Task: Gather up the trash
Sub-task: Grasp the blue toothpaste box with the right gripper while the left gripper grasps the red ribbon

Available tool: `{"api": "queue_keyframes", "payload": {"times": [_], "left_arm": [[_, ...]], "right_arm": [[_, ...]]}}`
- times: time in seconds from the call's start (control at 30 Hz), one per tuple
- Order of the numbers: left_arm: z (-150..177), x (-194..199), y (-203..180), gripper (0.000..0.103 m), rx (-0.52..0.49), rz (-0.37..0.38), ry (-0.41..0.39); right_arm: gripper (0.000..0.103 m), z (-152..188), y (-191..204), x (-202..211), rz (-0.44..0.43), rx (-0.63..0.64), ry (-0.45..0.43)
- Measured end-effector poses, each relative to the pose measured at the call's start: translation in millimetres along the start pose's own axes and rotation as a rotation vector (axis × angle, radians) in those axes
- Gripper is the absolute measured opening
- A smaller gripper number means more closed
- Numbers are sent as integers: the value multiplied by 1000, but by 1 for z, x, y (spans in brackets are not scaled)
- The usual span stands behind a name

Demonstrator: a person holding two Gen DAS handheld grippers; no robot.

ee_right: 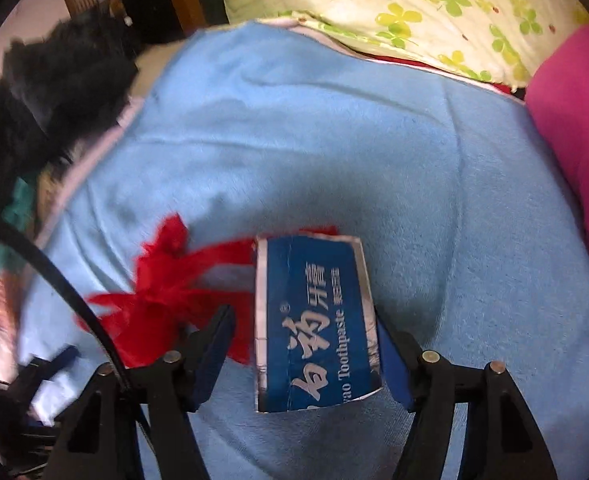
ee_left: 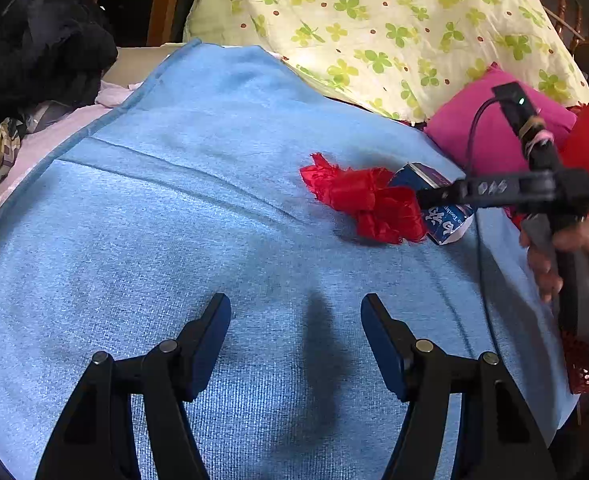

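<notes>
Toothpaste box (ee_right: 314, 320) between right gripper (ee_right: 306, 356) spread fingers

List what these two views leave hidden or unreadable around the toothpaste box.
- Left wrist view: the toothpaste box is mostly hidden by the red plastic scrap and the right hand-held gripper.
- Right wrist view: whether the fingers touch the box is unclear.
- Right wrist view: black bundle is too blurred to identify.

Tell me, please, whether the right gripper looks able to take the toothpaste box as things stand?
Probably yes. The right gripper is open with the toothpaste box already between its fingers on the blue blanket. The red plastic scrap lies beside its left finger and might get pinched too.
</notes>
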State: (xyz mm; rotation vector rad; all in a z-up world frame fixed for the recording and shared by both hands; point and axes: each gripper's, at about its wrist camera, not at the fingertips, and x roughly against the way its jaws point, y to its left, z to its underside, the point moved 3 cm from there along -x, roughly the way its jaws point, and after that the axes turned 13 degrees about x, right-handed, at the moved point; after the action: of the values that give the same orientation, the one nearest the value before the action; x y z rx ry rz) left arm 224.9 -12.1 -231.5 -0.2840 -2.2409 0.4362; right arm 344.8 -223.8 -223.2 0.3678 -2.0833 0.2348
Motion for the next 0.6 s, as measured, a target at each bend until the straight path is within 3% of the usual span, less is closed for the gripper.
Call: {"api": "queue_keyframes", "payload": {"times": [0.07,0.1,0.23,0.37,0.6], "left_arm": [[0,0,0,68,0,-1,-1],[0,0,0,68,-2,-2,-2],[1,0,0,68,-7,-3,-7],[1,0,-1,68,-6,11,-5],[-19,-9,-14,71,-36,39,-17]], "right_arm": [[70,4,5,-4,53,8,-3],[58,5,7,-5,66,7,-11],[58,20,9,12,106,-51,-104],[58,58,12,45,124,-97,-197],[59,120,16,89,91,-165,-317]]}}
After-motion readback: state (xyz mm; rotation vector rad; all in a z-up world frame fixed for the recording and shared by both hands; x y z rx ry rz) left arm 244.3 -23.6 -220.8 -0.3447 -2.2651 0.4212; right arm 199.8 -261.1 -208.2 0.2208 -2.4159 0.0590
